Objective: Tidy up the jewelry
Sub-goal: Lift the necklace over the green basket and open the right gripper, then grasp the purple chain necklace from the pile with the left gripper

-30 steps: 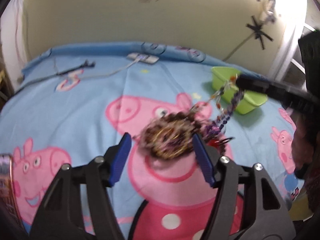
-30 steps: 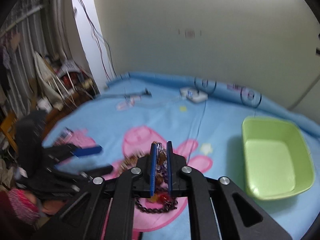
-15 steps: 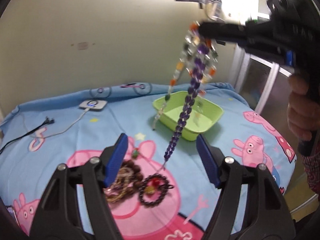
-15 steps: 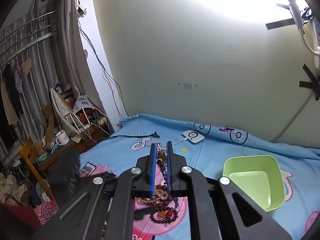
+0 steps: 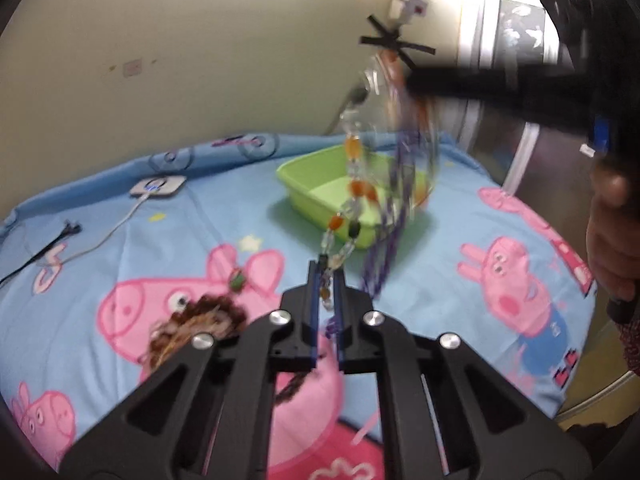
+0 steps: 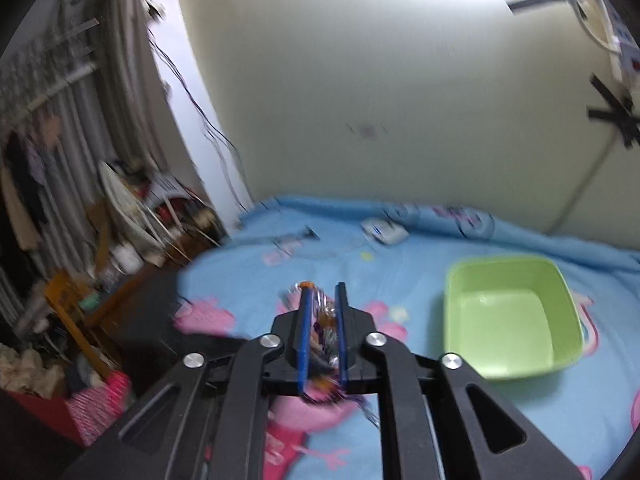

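My right gripper (image 6: 323, 294) is shut on a bunch of bead strands (image 6: 325, 330) and holds it high above the bed; it shows at the upper right of the left wrist view (image 5: 412, 80). A clear-and-orange bead necklace (image 5: 352, 184) and a blurred purple bead strand (image 5: 390, 240) hang from it. My left gripper (image 5: 327, 270) is shut on the lower end of the clear-and-orange necklace. A pile of brown and gold bracelets (image 5: 196, 328) lies on the bedsheet below. A green plastic bin (image 5: 320, 184) stands behind; it also shows in the right wrist view (image 6: 512, 316).
The bed has a blue Peppa Pig sheet (image 5: 460, 240). A white charger with a cable (image 5: 158, 188) and a black cable (image 5: 48, 244) lie at the back left. A small green bead (image 5: 238, 280) lies near the pile. Cluttered furniture (image 6: 100, 272) stands left of the bed.
My left gripper has shut on the lower end of the hanging clear-and-orange necklace; half a second ago it was open. The right gripper still holds the strands aloft, now swinging.
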`<state>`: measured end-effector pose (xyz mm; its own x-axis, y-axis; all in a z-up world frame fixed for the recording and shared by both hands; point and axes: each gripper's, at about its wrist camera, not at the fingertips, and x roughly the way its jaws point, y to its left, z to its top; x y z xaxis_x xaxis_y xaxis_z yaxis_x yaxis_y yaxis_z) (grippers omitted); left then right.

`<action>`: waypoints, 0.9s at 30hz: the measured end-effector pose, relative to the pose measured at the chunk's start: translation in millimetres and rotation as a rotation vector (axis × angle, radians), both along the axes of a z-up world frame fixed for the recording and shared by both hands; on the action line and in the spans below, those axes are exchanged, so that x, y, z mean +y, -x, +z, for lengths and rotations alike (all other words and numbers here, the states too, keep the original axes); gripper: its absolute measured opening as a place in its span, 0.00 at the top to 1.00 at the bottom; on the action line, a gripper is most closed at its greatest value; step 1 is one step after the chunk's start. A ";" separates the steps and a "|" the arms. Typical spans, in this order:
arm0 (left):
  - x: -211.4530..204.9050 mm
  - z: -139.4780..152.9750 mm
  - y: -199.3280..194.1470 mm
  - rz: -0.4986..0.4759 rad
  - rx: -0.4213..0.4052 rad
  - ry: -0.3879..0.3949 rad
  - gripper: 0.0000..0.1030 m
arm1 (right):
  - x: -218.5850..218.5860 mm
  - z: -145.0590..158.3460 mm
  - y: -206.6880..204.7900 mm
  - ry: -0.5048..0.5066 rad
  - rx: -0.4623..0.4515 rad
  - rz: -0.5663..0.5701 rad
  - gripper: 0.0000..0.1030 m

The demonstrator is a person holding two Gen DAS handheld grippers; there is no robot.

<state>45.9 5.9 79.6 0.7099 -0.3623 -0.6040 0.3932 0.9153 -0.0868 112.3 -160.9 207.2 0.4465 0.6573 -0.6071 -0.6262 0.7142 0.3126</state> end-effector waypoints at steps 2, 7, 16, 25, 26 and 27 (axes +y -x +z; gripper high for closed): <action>14.5 -5.6 5.5 0.039 0.015 -0.004 0.94 | -4.7 -21.4 3.1 0.061 0.022 -0.019 0.81; 53.9 -14.0 25.6 0.127 0.024 0.006 0.94 | -30.4 -67.2 17.1 0.094 0.070 -0.071 0.73; 54.9 -33.4 29.8 0.128 0.097 -0.002 0.86 | -30.9 -122.8 17.8 0.189 0.149 -0.083 0.79; 18.4 -47.6 27.4 0.053 0.129 -0.014 0.69 | -5.2 -147.0 -19.7 0.175 0.189 -0.096 0.92; 16.1 -48.8 27.8 0.046 0.130 -0.012 0.67 | -3.0 -146.3 -21.7 0.168 0.191 -0.093 0.92; 13.4 -50.7 28.1 0.039 0.135 -0.012 0.65 | 1.0 -146.2 -24.7 0.162 0.194 -0.090 0.92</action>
<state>17.7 19.3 28.9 0.6355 -0.3283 -0.6989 0.3432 0.9309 -0.1252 136.9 -159.8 60.9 0.3633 0.5073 -0.7814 -0.4975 0.8148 0.2977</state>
